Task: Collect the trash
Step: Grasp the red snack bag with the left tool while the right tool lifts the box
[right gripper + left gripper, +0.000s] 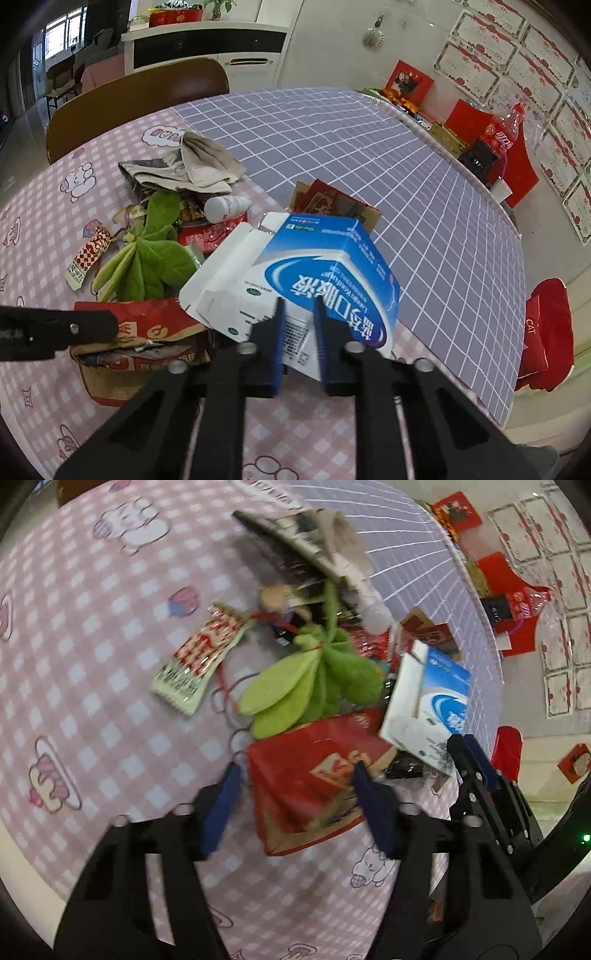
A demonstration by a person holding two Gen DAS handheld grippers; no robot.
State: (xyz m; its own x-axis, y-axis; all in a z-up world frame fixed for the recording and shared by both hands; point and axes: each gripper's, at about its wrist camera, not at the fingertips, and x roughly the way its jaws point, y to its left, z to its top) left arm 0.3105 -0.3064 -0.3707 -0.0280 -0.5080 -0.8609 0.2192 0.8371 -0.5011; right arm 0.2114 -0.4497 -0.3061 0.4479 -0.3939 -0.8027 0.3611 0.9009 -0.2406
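A trash pile lies on the checked tablecloth. My left gripper [295, 771] is open, its fingers on either side of a red and brown paper bag [306, 775]. My right gripper [299, 306] is shut on a blue and white carton [317, 273], which also shows in the left wrist view [428, 701], and holds it tilted beside the pile. Green leaves [314, 679] lie beyond the bag, with a red and white wrapper [199, 657] to their left. In the right wrist view the bag [140, 332] lies left of the carton, behind it the leaves [147, 254] and a white bottle [225, 206].
Crumpled newspaper and cloth [192, 166] lie at the far side of the pile. Red packets and cardboard [332, 203] lie behind the carton. A brown chair [136, 99] stands past the table's far edge. A cola bottle [506, 129] and red boxes stand at the right by the wall.
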